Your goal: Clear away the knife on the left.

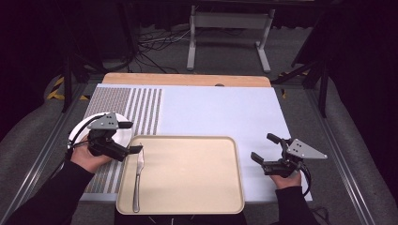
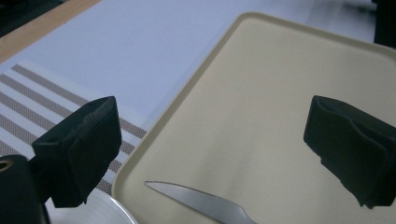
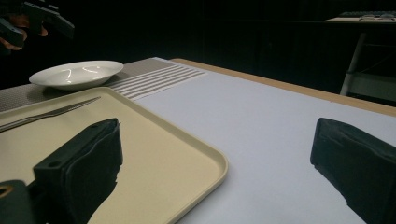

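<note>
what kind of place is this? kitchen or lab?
Likely a lab recording setup, not a kitchen: a table staged with a tray, knife and plate, cables on carpeted floor, dark surroundings.

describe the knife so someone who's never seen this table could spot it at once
Start at the big beige tray on the near side of the table. The knife lies along the tray's left edge, blade pointing away from the person. It is the one thin, silvery metal thing there; the white plate just left of the tray is round.
</note>
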The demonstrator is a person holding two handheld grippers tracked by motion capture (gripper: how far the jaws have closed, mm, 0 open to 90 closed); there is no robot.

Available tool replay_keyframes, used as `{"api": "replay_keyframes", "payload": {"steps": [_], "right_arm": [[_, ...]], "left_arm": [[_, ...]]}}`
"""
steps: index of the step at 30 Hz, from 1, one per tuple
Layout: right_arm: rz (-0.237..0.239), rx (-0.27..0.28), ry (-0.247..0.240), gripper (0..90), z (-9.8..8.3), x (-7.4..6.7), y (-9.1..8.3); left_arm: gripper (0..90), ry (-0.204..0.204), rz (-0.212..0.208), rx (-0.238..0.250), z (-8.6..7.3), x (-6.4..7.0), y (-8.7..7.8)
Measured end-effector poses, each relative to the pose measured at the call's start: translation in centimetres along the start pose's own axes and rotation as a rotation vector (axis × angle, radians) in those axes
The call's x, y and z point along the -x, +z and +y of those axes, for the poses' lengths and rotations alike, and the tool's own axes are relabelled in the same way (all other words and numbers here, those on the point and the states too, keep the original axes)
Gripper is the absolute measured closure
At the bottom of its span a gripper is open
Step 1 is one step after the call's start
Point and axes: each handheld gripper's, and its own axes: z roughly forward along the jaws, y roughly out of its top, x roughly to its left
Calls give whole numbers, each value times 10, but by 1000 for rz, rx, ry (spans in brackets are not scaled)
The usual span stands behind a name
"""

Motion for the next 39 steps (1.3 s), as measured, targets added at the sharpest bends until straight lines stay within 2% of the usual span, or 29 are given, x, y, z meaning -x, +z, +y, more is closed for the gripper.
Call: {"api": "replay_keyframes", "payload": {"steps": [2, 3, 7, 10, 12, 15, 17, 21, 28, 30, 33, 39], "right_arm": [[0, 2, 0, 29, 0, 0, 0], [0, 2, 0, 29, 0, 0, 0], [1, 2, -3, 29, 0, 0, 0], [3, 3, -2, 29, 0, 0, 0], [3, 5, -4, 29, 0, -1, 0], [2, 4, -3, 29, 0, -1, 0], [0, 6, -8, 28, 0, -1, 0], [-3, 6, -9, 25, 0, 0, 0], [-3, 12, -7, 21, -1, 0, 0], [-3, 13, -8, 21, -1, -1, 0], [1, 15, -6, 20, -1, -1, -1], [3, 17, -4, 20, -2, -1, 0]], "left_arm": [[31, -5, -4, 59, -5, 0, -5], [29, -5, -4, 59, -5, 0, -5], [20, 3, 16, 166, -16, 3, -19], [17, -19, -1, 243, -25, 3, -28], [17, -13, -1, 292, -32, 2, -32], [15, -19, -6, 331, -40, 3, -38], [13, -26, 10, 359, -46, 3, -42], [12, -51, 39, 357, -58, 1, -48], [13, -110, 57, 381, -83, -2, -55], [13, -109, 63, 382, -86, -3, -56], [13, -129, 89, 392, -100, -4, -60], [13, -173, 99, 397, -112, -8, -57]]}}
